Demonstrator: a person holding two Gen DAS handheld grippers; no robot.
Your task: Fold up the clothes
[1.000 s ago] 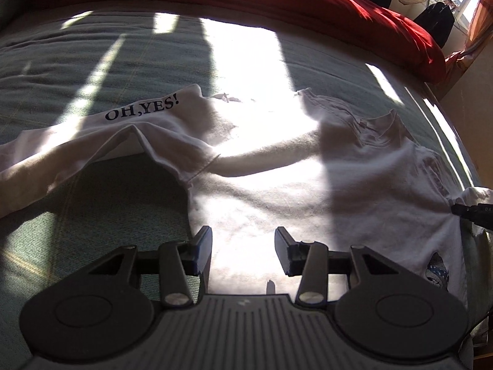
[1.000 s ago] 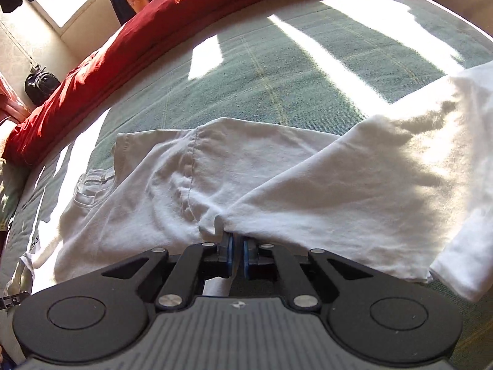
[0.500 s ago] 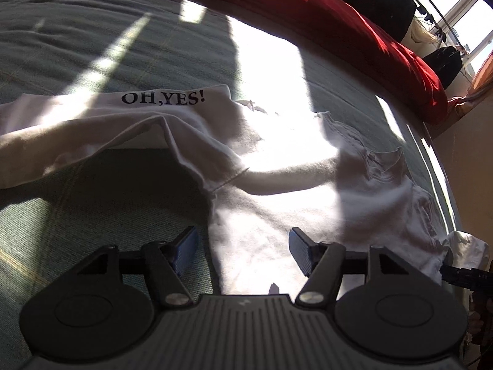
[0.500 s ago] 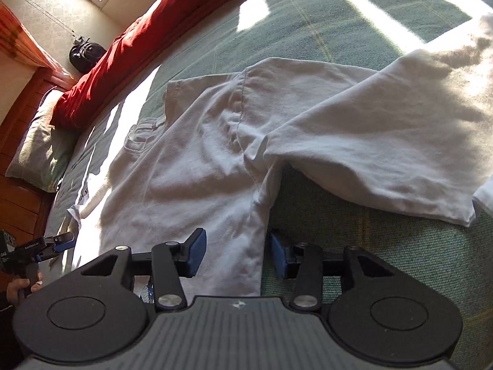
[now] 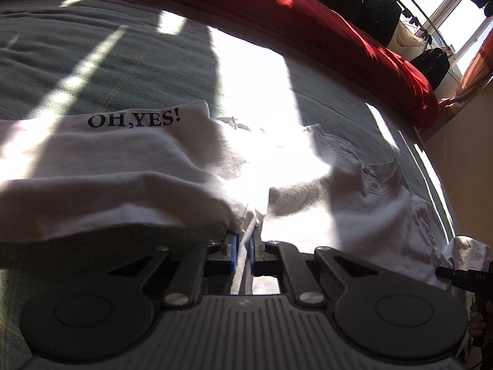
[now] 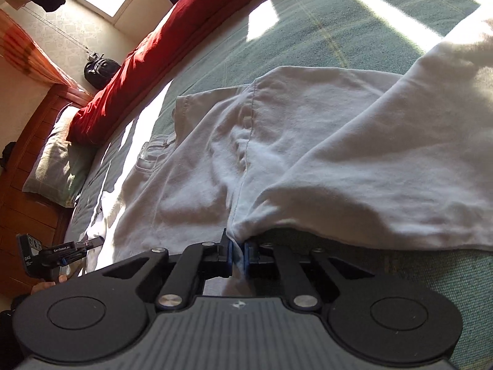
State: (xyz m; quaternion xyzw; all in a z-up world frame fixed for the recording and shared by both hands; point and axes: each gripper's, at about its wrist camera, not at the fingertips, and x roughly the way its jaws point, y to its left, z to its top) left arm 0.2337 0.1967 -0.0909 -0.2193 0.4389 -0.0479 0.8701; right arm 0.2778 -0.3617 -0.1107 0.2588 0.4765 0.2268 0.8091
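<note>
A white T-shirt printed "OH,YES!" lies spread and partly folded on the green bedspread. My left gripper is at the shirt's near edge, beside the sleeve. Its jaws are closing tight, and the blue pads pinch a ridge of cloth. In the right wrist view the same T-shirt shows its other side. There my right gripper is closing too, clamped on the fabric at the seam under the sleeve. Each view shows the other gripper at its edge: the right gripper and the left gripper.
A red duvet is bunched along the far side of the bed. A pillow lies against the wooden headboard. A black bag sits by the wall, and dark clothes hang near the window.
Half a second ago both grippers stood open over the shirt's edge; now both are shut on the cloth. The right gripper was shut one second ago, opened, then shut again.
</note>
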